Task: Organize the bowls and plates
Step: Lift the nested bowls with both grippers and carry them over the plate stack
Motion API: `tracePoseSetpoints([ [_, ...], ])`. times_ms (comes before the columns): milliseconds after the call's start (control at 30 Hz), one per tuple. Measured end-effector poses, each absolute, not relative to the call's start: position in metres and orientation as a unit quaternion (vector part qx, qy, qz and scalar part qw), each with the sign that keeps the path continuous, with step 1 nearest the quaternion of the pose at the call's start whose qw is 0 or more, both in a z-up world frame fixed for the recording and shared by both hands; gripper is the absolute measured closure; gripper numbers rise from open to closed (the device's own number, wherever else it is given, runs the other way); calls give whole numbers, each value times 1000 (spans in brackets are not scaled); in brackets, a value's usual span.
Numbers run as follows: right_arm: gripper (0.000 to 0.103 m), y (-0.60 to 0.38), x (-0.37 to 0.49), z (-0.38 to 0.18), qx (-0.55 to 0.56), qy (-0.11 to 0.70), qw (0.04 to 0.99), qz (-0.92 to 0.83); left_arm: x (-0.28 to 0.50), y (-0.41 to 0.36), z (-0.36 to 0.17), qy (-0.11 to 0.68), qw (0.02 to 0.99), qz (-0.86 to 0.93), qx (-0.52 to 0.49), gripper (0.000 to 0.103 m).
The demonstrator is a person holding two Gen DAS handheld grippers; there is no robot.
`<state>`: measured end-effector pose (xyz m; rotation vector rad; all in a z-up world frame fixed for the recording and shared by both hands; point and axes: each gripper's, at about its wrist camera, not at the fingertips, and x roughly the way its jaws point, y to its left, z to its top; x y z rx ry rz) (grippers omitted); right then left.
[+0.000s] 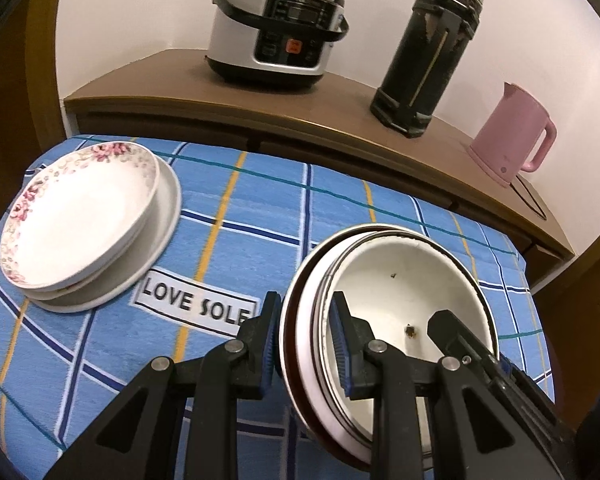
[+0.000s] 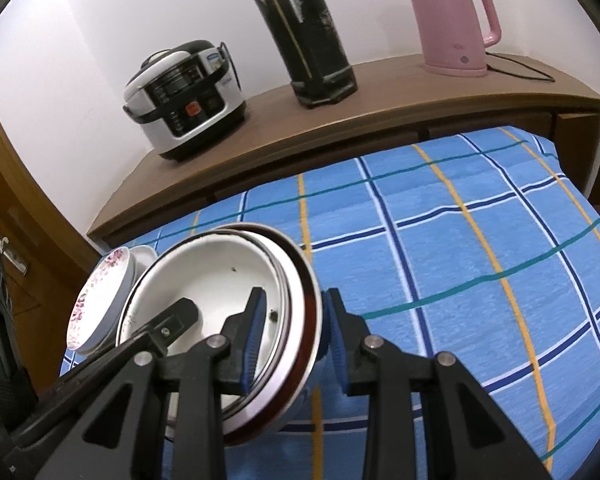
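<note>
A table draped in a blue checked cloth (image 1: 260, 208) fills the foreground, its printed label reading "LOVE SOLE" (image 1: 196, 304). Behind it a brown wooden counter (image 1: 172, 80) is set against a white wall. Along that counter, left to right, a silver and black rice cooker (image 1: 276, 28), a tall black thermos (image 1: 428, 52) and a pink electric kettle (image 1: 512, 136) are lined up, a thin dark cord trailing from the kettle's base.

On the cloth at far left, a floral-rimmed plate (image 1: 80, 212) is seen resting on a plain white plate (image 1: 156, 240), the upper one shifted slightly off centre.

Further right, a nested stack of bowls (image 1: 400, 280) is held by both tools. The left gripper (image 1: 306, 344) is clamped narrowly over the stack's left rim, one blue pad outside, the other inside the white inner bowl. The stack's outer bowl shows a dark reddish-brown edge, and a few dark specks are visible on the inner bowl's floor.

From the right wrist view, the same stack (image 2: 220, 280) is caught on its opposite rim by the right gripper (image 2: 296, 332), again pinched narrowly with one pad inside and one outside. The stack is tilted in both views; whether it touches the cloth cannot be told. The floral plate (image 2: 100, 300) is glimpsed just beyond the stack's left side.
</note>
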<state>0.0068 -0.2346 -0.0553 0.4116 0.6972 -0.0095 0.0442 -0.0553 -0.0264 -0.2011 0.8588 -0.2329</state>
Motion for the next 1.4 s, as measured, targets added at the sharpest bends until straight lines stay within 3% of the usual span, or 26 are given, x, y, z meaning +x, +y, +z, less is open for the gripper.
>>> tracePoseSetpoints([
  [1400,72,-114,44,-21,145,330,929,79,54,70,0,371,917,-38,-139,76],
])
